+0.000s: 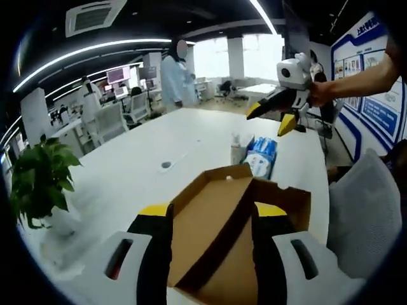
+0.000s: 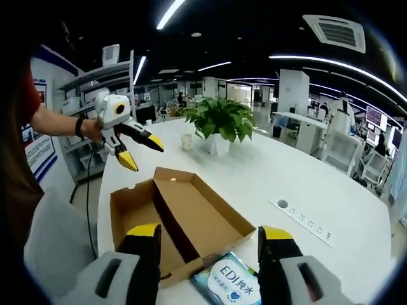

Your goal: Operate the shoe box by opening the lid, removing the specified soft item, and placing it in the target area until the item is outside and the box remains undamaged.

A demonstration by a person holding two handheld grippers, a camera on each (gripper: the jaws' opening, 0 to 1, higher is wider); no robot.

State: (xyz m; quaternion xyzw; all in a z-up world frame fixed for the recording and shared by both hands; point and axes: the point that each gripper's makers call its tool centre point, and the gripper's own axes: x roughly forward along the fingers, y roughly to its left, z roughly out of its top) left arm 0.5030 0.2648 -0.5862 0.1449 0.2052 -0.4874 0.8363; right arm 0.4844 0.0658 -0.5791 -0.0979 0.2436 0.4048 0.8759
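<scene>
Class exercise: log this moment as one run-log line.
shoe box: open on table | wipes pack: out, beside box | left hand-held gripper: open | right hand-held gripper: open

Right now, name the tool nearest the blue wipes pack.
The right tool: the wipes pack lies between its tips, while the left tool hovers across the open box.

An open-plan office lies beyond the fingers: a long white table carries a potted plant straight ahead. Ceiling light strips curve overhead beside an air vent. Bright windows glow far off; blue wall posters line one side.
</scene>
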